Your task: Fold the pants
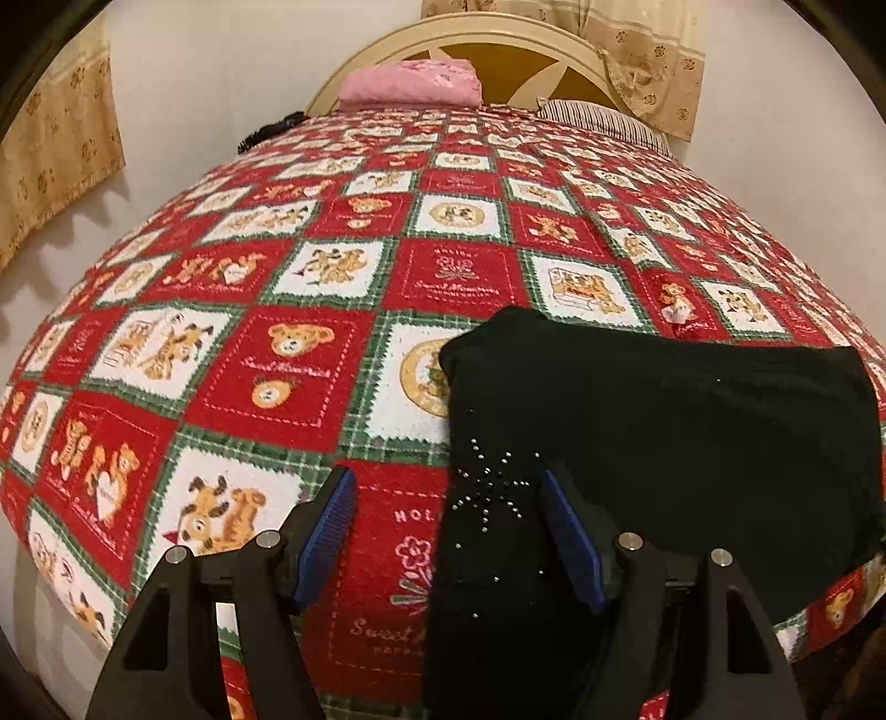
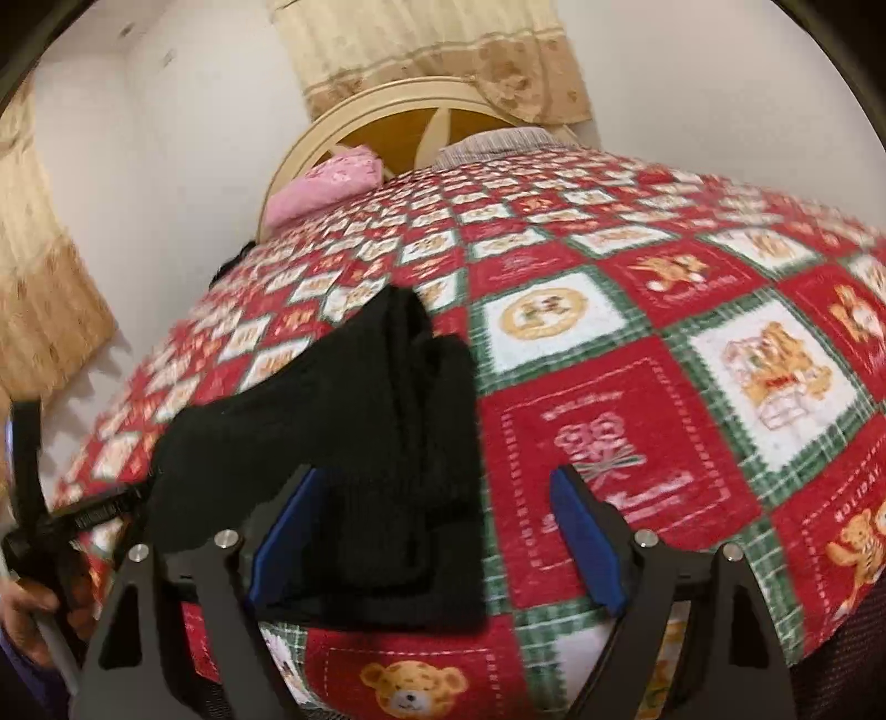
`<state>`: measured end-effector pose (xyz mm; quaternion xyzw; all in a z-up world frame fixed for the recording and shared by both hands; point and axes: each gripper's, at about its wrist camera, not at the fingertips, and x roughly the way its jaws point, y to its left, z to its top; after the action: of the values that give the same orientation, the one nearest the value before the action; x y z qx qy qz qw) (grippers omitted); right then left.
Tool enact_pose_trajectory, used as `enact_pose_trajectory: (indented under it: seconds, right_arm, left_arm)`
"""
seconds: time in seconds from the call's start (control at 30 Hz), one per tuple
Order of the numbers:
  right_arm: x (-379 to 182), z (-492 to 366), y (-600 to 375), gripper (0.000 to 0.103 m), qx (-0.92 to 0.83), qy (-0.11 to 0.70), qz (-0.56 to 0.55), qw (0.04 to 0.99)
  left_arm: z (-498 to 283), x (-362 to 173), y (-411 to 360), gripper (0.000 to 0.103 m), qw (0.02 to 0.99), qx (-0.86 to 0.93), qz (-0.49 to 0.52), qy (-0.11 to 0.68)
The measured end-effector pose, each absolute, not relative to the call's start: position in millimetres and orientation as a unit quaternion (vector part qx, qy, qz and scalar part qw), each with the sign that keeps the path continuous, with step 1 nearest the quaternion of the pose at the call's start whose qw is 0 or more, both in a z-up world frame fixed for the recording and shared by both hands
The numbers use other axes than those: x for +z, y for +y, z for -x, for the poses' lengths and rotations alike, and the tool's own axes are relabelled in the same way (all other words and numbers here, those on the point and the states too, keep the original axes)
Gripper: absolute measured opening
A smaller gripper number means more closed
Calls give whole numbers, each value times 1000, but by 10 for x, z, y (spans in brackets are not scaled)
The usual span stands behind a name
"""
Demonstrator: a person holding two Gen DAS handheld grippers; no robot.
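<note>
The black pants (image 1: 664, 432) lie folded into a compact stack on the red patchwork bedspread (image 1: 288, 354), near the bed's front edge. A rhinestone star pattern (image 1: 490, 490) shows on the left end. My left gripper (image 1: 446, 487) is open above that end; cloth lies between and under its blue pads (image 1: 332, 526), not pinched. In the right wrist view the pants (image 2: 354, 443) lie left of centre. My right gripper (image 2: 437, 487) is open over their right end and holds nothing. The left gripper's frame (image 2: 33, 498) and a hand show at the far left.
A pink folded cloth (image 1: 410, 83) and a striped pillow (image 1: 598, 119) sit by the cream headboard (image 1: 498, 39). Beige curtains (image 2: 432, 50) hang behind the bed. A dark object (image 1: 271, 130) lies at the bed's far left edge. The bed's front edge is just below both grippers.
</note>
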<state>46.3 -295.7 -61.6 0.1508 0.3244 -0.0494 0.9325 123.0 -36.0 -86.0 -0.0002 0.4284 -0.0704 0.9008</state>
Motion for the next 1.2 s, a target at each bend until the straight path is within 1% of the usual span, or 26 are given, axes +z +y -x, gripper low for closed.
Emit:
enact_pose_trajectory:
  seconds: [0.03, 0.07, 0.13, 0.17, 0.23, 0.27, 0.3, 0.33, 0.4, 0.47, 0.57, 0.77, 0.9, 1.1, 1.2]
  right_arm:
    - [-628, -483, -2877, 68, -43, 333, -131, 933]
    - [-637, -501, -2809, 64, -40, 339, -115, 933]
    - [-635, -523, -2715, 63, -52, 344, -86, 933]
    - [-638, -536, -2712, 60, -54, 348, -84, 932]
    - [-632, -556, -2751, 53, -47, 355, -95, 929]
    - [-627, -569, -2760, 48, -42, 361, -98, 926]
    - [-619, -577, -2751, 42, -41, 365, -96, 925]
    - [-610, -574, -2728, 39, -42, 365, -89, 926]
    - [-581, -564, -2630, 32, -45, 362, -65, 929]
    - [-551, -549, -2544, 30, -49, 354, -47, 933]
    - [-481, -548, -2455, 28, -52, 343, -31, 937]
    - [-176, -609, -2241, 27, -19, 303, -18, 953]
    - [12, -725, -2019, 27, 15, 280, -3, 960]
    - [232, -971, -1679, 27, 81, 246, 13, 966]
    - [322, -1185, -1494, 27, 123, 224, 6, 967]
  left_arm:
    - [-1231, -857, -362, 70, 900, -72, 1, 430]
    - [-1235, -858, -362, 70, 900, -74, 1, 431]
    - [-1241, -854, -366, 70, 898, -83, 3, 432]
    - [-1241, -853, -367, 70, 897, -89, 5, 433]
    - [-1229, -844, -397, 57, 896, -105, 3, 432]
    - [-1221, -839, -416, 41, 893, -118, 6, 434]
    - [-1211, -829, -442, 35, 891, -128, 7, 435]
    - [-1187, -808, -490, 34, 895, -124, -7, 429]
    - [-1170, -791, -541, 18, 897, -129, -23, 423]
    - [-1160, -760, -543, 14, 900, -132, -22, 416]
    - [-1154, -680, -526, 12, 907, -133, -20, 400]
    - [-1216, -434, -418, 12, 916, -143, 2, 374]
    - [-1245, -278, -316, 12, 928, -125, -2, 350]
    - [-1412, 6, 172, 12, 947, -68, 11, 313]
    - [-1532, 170, 532, 12, 955, -26, 10, 296]
